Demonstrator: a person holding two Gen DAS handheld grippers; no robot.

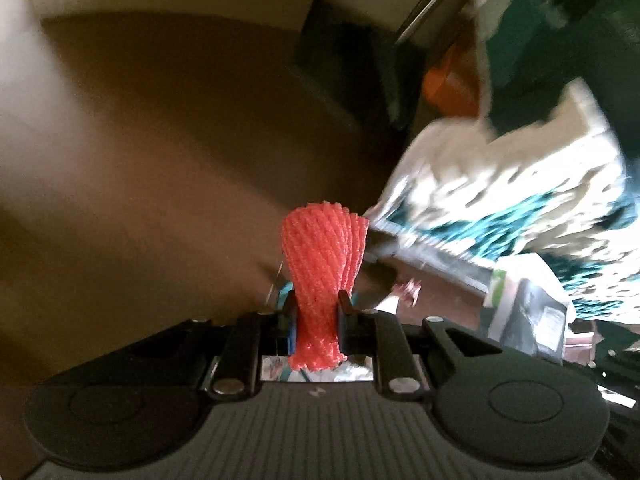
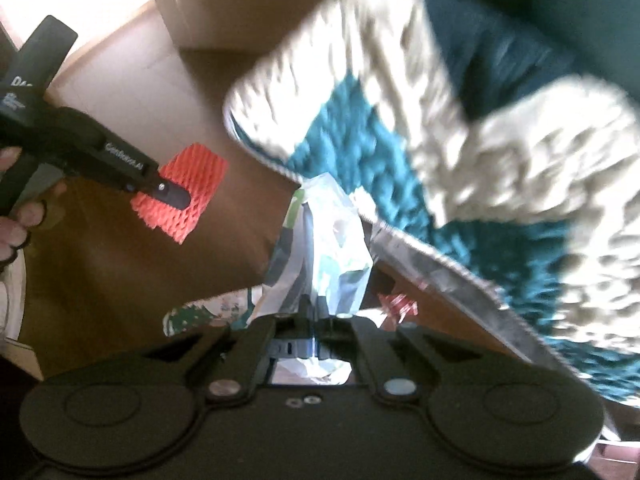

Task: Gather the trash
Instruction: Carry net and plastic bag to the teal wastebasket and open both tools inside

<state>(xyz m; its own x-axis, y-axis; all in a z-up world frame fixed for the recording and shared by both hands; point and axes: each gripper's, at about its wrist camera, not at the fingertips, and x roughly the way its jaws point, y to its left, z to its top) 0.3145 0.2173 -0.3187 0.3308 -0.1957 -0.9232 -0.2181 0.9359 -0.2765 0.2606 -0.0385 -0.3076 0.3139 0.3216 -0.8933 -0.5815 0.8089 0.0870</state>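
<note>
Red-orange foam netting (image 1: pixel 320 276) sits squeezed between the jaws of the left gripper (image 1: pixel 316 312) in the left wrist view, standing up toward 12 o'clock, so that piece looks collected. Off at 3 o'clock there's a shaggy teal-and-cream rug (image 1: pixel 520 200), blurry, with a small pinkish scrap (image 1: pixel 406 290) on the brown floor (image 1: pixel 160 140) near its edge.

Right wrist view: the right gripper (image 2: pixel 310 312) has its jaws shut tight on a crumpled silvery plastic wrapper (image 2: pixel 332 240), which hangs out toward 12 o'clock. At 9 o'clock you can see the left gripper, held by a hand (image 2: pixel 16 220), with the netting in its jaws. A red-and-white scrap (image 2: pixel 398 306) lies at about 2 o'clock from the jaws, probably the same one.

So I'd say two bits are picked up but not binned; no bin is visible, and that scrap seems left to grab.
</note>
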